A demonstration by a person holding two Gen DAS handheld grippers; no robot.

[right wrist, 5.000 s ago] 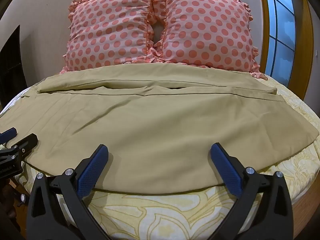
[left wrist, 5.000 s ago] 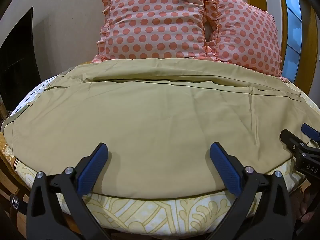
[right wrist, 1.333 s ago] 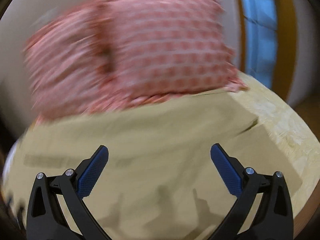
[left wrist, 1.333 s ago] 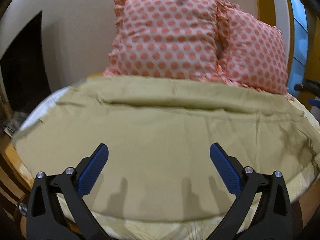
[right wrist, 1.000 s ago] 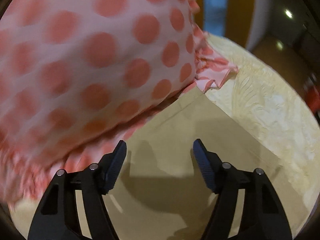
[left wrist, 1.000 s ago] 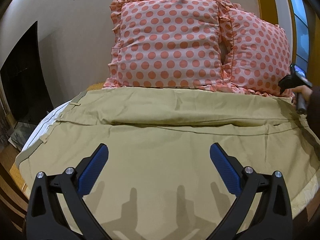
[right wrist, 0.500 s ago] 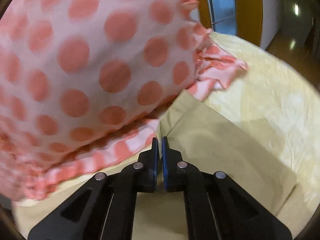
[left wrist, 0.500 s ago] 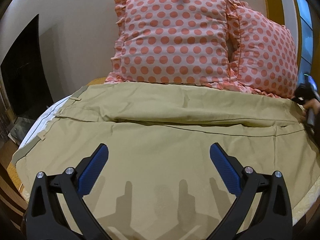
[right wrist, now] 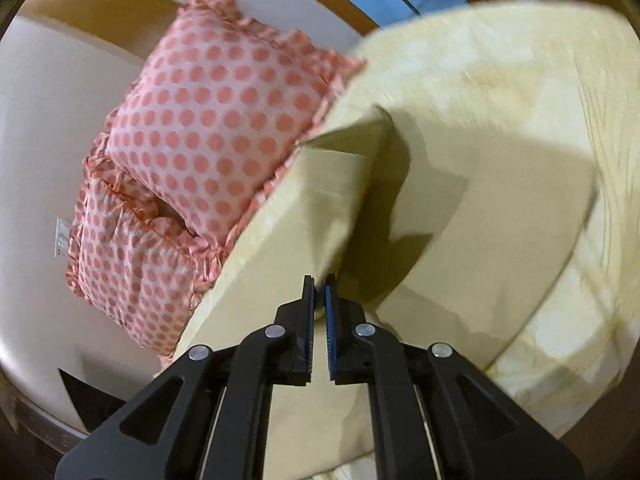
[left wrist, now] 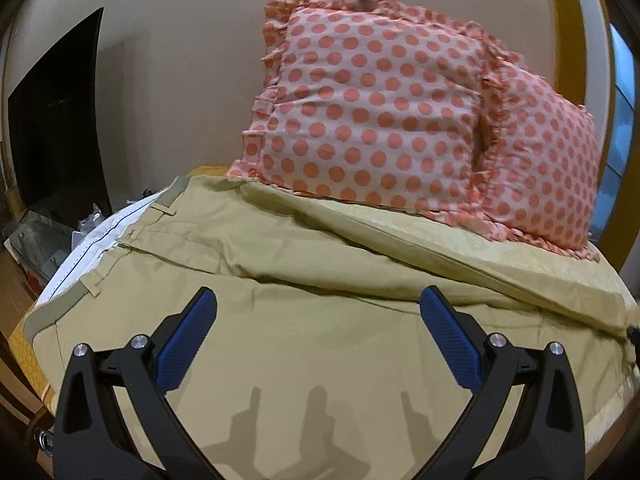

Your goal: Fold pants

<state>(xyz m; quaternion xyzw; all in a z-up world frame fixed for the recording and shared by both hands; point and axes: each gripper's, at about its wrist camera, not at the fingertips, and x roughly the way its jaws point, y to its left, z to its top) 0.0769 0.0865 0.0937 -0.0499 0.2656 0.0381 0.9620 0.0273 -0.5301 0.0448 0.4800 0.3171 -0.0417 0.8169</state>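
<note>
Pants (left wrist: 320, 344), khaki and creased, are lying spread across the bed (right wrist: 560, 300), waistband showing its white lining at the left edge; the right gripper (right wrist: 319, 280) is pinching a hem corner with jaws nearly closed on the cloth, lifting it clear of the sheet; the left gripper (left wrist: 316, 320) is hovering over the pants with jaws wide apart, gripping nothing; two polka-dot pillows (left wrist: 380, 120) are leaning against the wall, touching the far edge of the pants.

Pants (left wrist: 320, 340) lie across the bed (right wrist: 560, 340), two pillows (left wrist: 380, 120) behind them
</note>
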